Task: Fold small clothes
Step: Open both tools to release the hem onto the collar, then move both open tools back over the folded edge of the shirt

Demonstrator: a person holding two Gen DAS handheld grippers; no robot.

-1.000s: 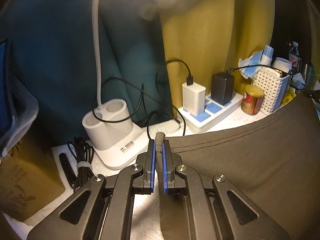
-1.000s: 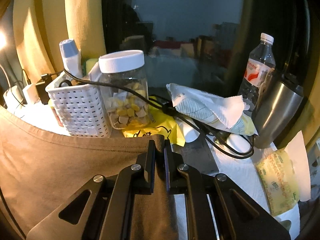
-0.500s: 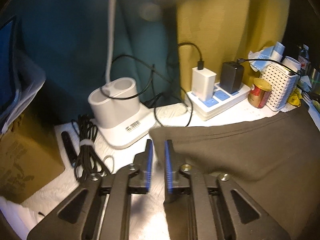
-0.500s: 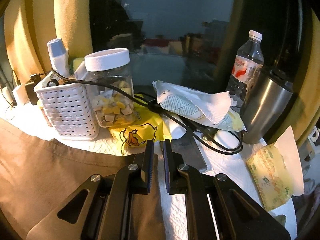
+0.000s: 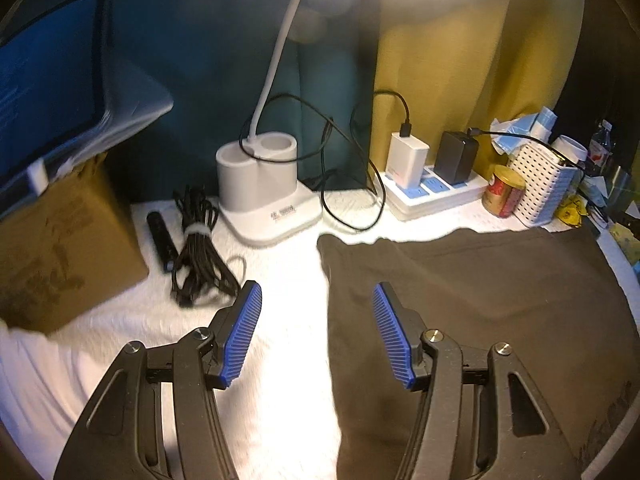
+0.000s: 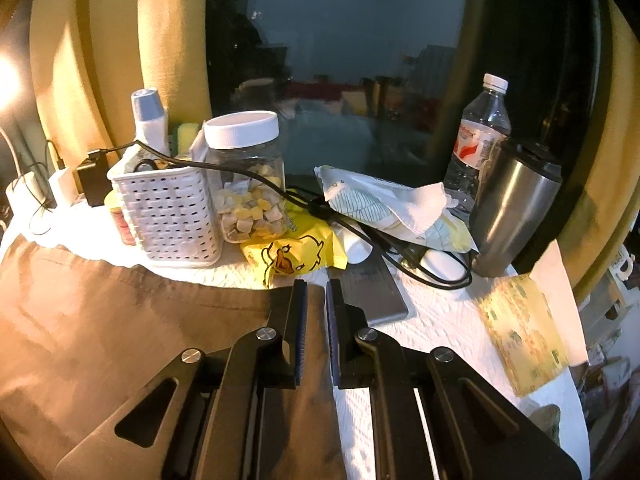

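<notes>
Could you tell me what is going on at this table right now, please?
A person with a handheld gripper in each hand is folding a dark brown garment laid flat on a white-covered table. The left gripper is opening, with nothing pinched between its blue pads; the garment's edge lies below it. The right gripper is shut at the garment's other edge, though whether it pinches cloth is unclear. A desk lamp, power strip, white basket and jar crowd the far side.

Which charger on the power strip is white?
The left one, the white charger, cable plugged in its top. The black charger stands right of it on the power strip.
</notes>
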